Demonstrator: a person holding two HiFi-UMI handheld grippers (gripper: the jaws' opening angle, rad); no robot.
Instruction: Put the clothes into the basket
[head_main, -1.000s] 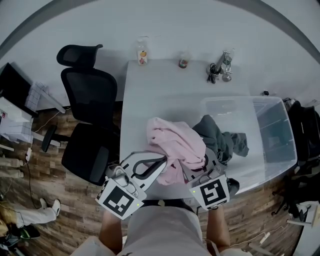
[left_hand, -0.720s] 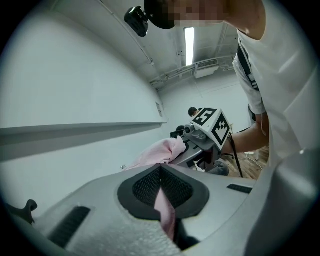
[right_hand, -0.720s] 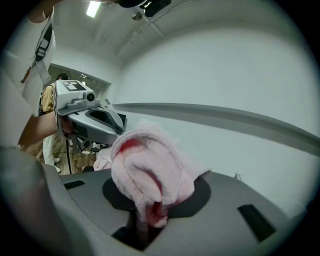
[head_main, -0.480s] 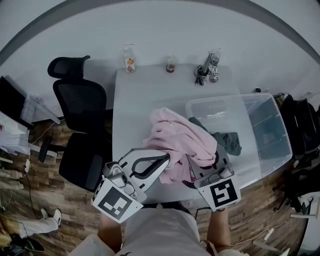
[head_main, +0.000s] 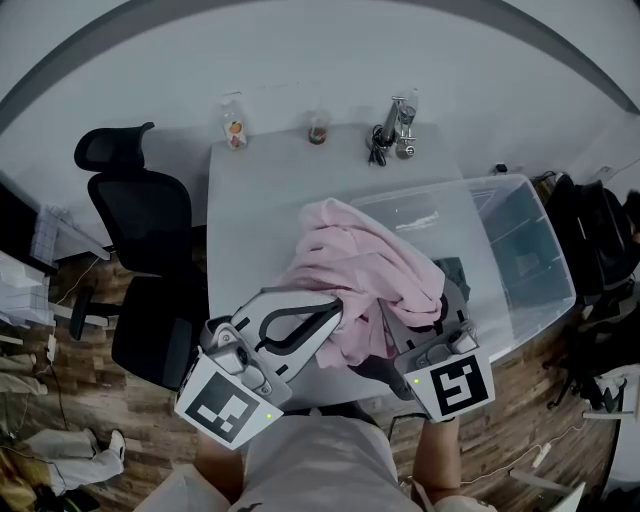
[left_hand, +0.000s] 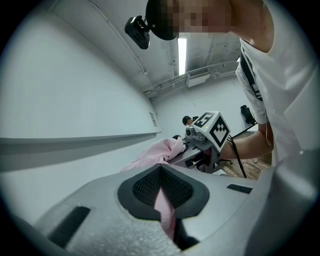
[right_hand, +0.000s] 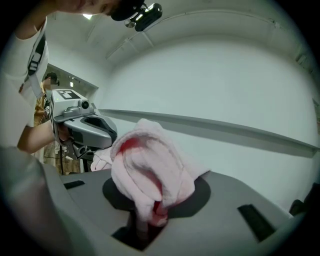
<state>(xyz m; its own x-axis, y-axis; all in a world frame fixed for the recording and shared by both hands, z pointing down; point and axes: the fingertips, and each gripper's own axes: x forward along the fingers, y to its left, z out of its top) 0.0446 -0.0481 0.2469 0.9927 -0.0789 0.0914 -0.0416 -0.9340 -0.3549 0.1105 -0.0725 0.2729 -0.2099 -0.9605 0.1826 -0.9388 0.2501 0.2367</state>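
A pink garment (head_main: 365, 265) hangs bunched in the air over the table's front edge, held between both grippers. My left gripper (head_main: 335, 315) is shut on a thin pink fold (left_hand: 164, 210) of it. My right gripper (head_main: 400, 325) is shut on a thick wad of the same pink cloth (right_hand: 147, 172). A clear plastic basket (head_main: 530, 250) stands on the right side of the white table (head_main: 255, 215), with a dark grey garment (head_main: 455, 270) draped over its near rim, mostly hidden behind the pink one.
A small bottle (head_main: 233, 125), a cup (head_main: 317, 128) and a metal clamp stand (head_main: 392, 128) line the table's far edge. A black office chair (head_main: 135, 225) stands left of the table. Dark bags (head_main: 600, 240) sit on the floor at right.
Both grippers have lifted the pink garment higher and carried it right, toward the basket; it now covers more of the grey garment.
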